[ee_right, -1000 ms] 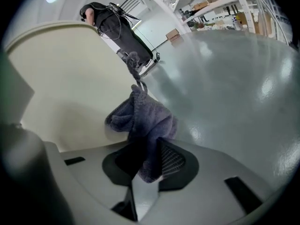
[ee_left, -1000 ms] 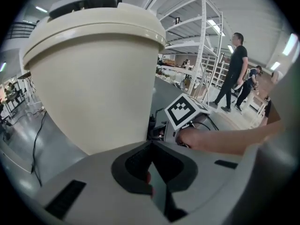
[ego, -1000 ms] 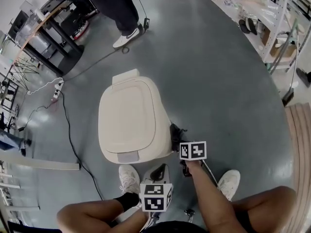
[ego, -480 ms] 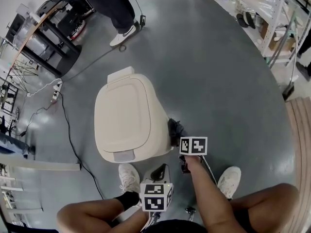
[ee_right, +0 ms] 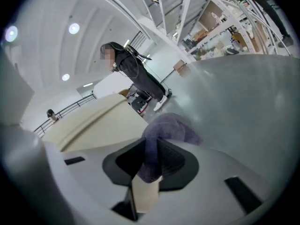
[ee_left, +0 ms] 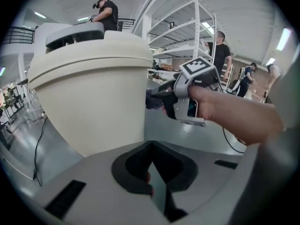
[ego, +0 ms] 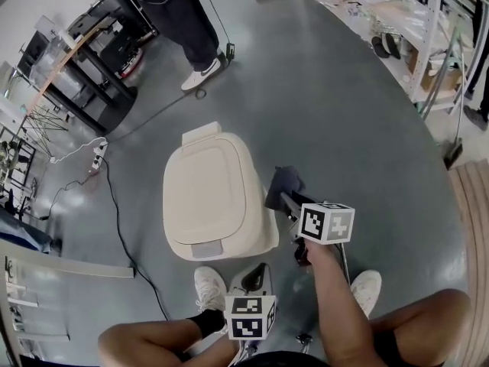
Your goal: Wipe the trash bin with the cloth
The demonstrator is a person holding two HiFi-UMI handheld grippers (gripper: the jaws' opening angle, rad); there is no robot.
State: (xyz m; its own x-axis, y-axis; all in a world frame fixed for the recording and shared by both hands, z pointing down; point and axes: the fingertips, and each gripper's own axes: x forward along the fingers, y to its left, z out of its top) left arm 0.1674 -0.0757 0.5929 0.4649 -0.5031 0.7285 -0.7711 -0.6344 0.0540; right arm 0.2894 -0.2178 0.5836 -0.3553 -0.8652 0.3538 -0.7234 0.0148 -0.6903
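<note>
Cloth (ego: 283, 183) has climbed since a second ago from low on the right flank of the floor-standing trash bin (ego: 210, 197) to beside its upper rim, clamped in the right gripper (ego: 287, 199) with a tuft left forward, likely for wiping; left gripper (ego: 254, 272) low at the bin's front, jaws together, empty.

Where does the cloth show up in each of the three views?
Head view: centre, cloth beside the trash bin's right side.
Left gripper view: centre, cloth next to the trash bin's wall.
Right gripper view: centre, cloth pinched in the right tongs.
Shared landmark: the cream trash bin, left of the cloth in all three.
</note>
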